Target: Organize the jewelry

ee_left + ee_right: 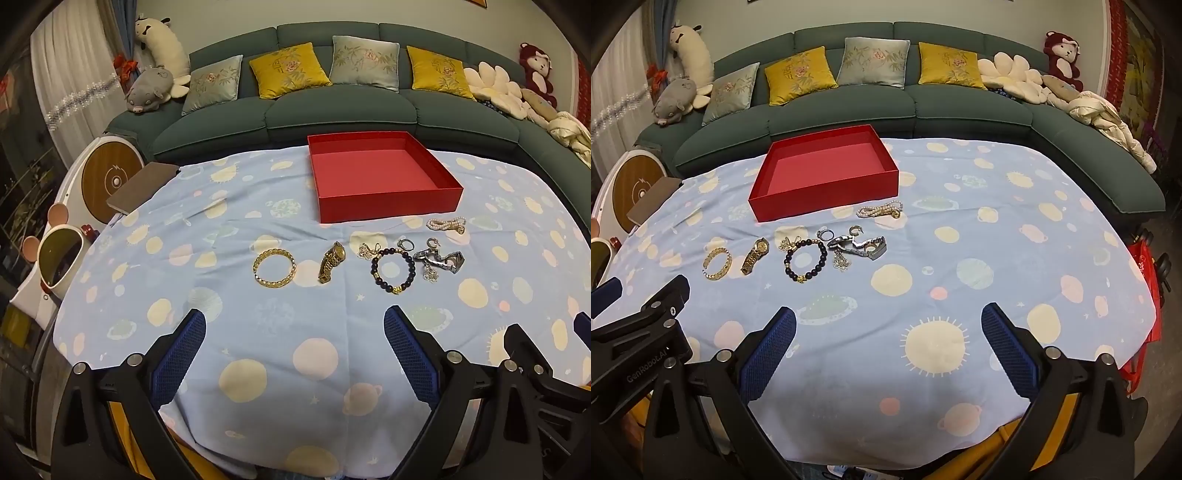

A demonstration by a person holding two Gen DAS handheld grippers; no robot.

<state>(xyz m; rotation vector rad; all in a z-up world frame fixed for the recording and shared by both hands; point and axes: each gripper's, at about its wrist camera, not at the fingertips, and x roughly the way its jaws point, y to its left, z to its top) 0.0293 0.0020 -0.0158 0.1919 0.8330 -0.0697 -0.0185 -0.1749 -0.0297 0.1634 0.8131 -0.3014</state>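
Red box [384,177] sits open on blue patterned tablecloth [258,332], far side of table; jewelry in row just before it: gold bangle [274,266], gold watch [331,261], dark bead bracelet [392,269], silver watch [441,260], pearl strand [446,224] nearest box; left gripper [295,354] and right gripper [888,350] both spread wide, holding nothing, hovering over near cloth

surface [258,369]: blue planet-print cloth | far side: red box [388,208], open | nearer row, left to right: gold bangle [274,267]; gold watch [331,261]; dark bead bracelet [392,270]; silver pieces [439,260] | pearl strand [446,224] just beside box | brown notebook [142,186] at left edge
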